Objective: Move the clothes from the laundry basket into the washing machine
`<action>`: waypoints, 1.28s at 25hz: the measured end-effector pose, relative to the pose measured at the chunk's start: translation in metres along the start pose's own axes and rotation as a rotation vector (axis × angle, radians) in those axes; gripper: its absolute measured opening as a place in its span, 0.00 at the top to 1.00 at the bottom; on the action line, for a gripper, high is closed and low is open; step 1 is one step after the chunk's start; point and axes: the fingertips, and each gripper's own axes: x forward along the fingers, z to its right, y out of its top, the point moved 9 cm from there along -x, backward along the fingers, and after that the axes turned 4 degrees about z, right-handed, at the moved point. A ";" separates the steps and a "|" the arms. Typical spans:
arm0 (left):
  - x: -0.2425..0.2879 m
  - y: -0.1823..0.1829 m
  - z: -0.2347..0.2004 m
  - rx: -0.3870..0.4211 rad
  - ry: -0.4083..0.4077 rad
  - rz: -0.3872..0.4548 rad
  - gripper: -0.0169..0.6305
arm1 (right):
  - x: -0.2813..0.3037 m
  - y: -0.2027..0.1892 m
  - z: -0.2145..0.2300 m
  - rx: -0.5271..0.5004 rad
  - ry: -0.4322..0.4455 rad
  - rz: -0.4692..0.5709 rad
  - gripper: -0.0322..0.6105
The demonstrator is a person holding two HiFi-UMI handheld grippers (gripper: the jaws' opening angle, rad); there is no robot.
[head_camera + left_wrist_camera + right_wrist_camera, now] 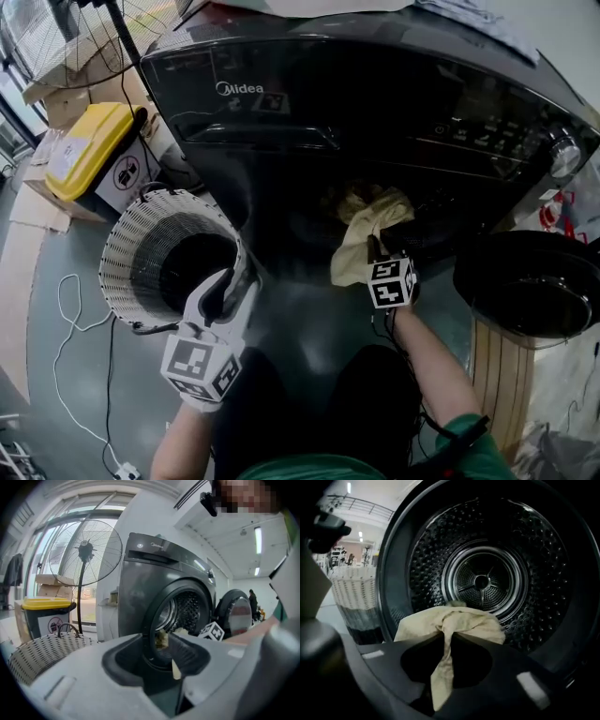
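Note:
The dark front-loading washing machine (pixel 375 112) stands with its round door (pixel 530 281) swung open to the right. My right gripper (pixel 377 253) is at the drum mouth, shut on a pale yellow cloth (pixel 454 620) pinched between its jaws. The cloth (pixel 367 230) hangs over the drum's lip, with the steel drum (pixel 487 578) behind it. The white woven laundry basket (pixel 131 253) stands on the floor at the left; its inside looks dark and shows no clothes. My left gripper (pixel 222 291) hovers at the basket's right rim, open, with nothing between its jaws.
A bin with a yellow lid (pixel 89 150) and cardboard boxes sit behind the basket. A standing fan (pixel 84 550) rises beside the machine. A white cable (pixel 70 309) lies on the floor at the left. Wooden boards (pixel 492 375) lie under the open door.

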 end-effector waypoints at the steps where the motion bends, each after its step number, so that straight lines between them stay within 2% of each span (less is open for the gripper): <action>1: -0.001 0.000 0.001 0.004 -0.002 0.000 0.71 | 0.002 0.012 0.011 0.031 -0.020 0.031 0.90; 7: -0.011 -0.001 -0.004 0.013 0.015 0.000 0.71 | 0.009 0.061 0.077 0.137 -0.244 0.194 0.89; 10: -0.015 -0.001 -0.007 0.014 0.024 0.002 0.71 | 0.009 0.062 0.098 0.180 -0.317 0.194 0.89; 11: -0.017 -0.001 -0.007 0.014 0.025 0.002 0.71 | 0.011 0.058 0.098 0.171 -0.303 0.157 0.87; 14: -0.018 -0.001 -0.008 0.016 0.022 0.005 0.71 | 0.025 0.034 0.084 0.139 -0.173 -0.033 0.58; 16: -0.017 0.000 -0.007 0.020 0.015 0.008 0.71 | 0.027 0.019 0.075 0.141 -0.123 -0.123 0.47; 18: -0.015 0.000 -0.005 0.024 0.004 0.010 0.71 | 0.019 0.016 0.066 0.128 -0.111 -0.141 0.46; 21: -0.012 0.002 -0.004 0.020 -0.007 0.013 0.71 | -0.004 0.019 0.042 0.074 -0.063 -0.106 0.45; 24: -0.009 0.005 -0.003 0.011 -0.021 0.019 0.71 | -0.011 0.004 0.006 -0.098 0.053 -0.136 0.45; 27: -0.007 0.009 0.002 0.018 -0.037 0.027 0.71 | 0.000 -0.023 -0.010 -0.268 0.071 -0.234 0.45; 30: -0.007 0.009 0.002 0.020 -0.040 0.026 0.71 | 0.007 -0.040 -0.006 -0.280 0.076 -0.293 0.46; 32: -0.008 0.007 -0.001 0.015 -0.033 0.022 0.72 | 0.005 -0.038 -0.003 -0.244 0.101 -0.296 0.56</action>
